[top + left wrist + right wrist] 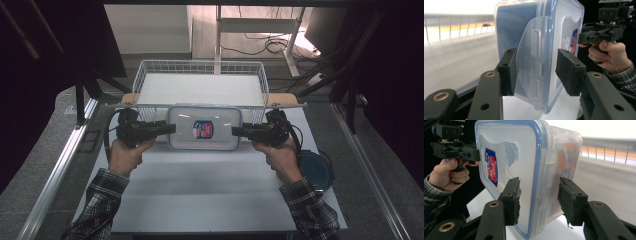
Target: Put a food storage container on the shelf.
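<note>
A clear plastic container (205,127) with a blue-rimmed lid and a red-and-blue label hangs level between my two grippers, above the white tabletop (200,190) just in front of the wire basket. My left gripper (170,129) grips its left short end and my right gripper (237,131) its right short end. In the left gripper view the jaws of the left gripper (537,67) clamp the container (544,37) across its lid and side clip. In the right gripper view the right gripper (539,195) pinches the container (524,157) the same way.
A white wire basket (140,75) with a pale floor stands right behind the container. A dark blue round dish (315,170) lies at the table's right edge by my right forearm. Metal rails (55,175) run along both sides of the table.
</note>
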`<move>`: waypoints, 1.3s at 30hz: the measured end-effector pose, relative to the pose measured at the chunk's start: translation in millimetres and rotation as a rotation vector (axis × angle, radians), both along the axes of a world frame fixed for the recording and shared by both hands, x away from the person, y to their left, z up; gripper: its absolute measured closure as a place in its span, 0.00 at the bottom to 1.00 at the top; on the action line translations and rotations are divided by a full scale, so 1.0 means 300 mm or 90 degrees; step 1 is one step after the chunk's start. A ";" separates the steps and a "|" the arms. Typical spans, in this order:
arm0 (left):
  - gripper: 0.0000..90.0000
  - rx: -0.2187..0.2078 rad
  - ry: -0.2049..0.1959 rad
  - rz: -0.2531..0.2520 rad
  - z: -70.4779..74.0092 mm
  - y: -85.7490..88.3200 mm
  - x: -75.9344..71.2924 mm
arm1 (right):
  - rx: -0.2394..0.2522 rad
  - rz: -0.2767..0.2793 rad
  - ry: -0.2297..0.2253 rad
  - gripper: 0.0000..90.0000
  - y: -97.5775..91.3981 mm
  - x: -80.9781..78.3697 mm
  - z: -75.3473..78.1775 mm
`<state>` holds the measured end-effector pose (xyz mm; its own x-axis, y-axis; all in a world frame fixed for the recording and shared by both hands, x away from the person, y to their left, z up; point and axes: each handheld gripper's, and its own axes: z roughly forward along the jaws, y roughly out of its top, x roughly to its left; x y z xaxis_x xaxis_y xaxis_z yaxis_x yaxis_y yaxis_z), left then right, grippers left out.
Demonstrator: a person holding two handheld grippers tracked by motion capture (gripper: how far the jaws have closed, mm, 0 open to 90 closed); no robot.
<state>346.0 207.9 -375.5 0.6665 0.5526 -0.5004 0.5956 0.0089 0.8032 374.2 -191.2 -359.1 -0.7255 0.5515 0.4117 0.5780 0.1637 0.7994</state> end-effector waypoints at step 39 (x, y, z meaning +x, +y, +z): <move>0.56 0.007 -0.035 0.003 0.153 0.016 0.291 | 0.006 -0.031 -0.027 0.59 0.033 0.283 0.214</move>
<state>433.4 212.7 -329.7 0.6900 0.5610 -0.4574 0.5510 0.0028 0.8345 459.1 -181.1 -294.9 -0.7143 0.5835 0.3864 0.5510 0.1286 0.8245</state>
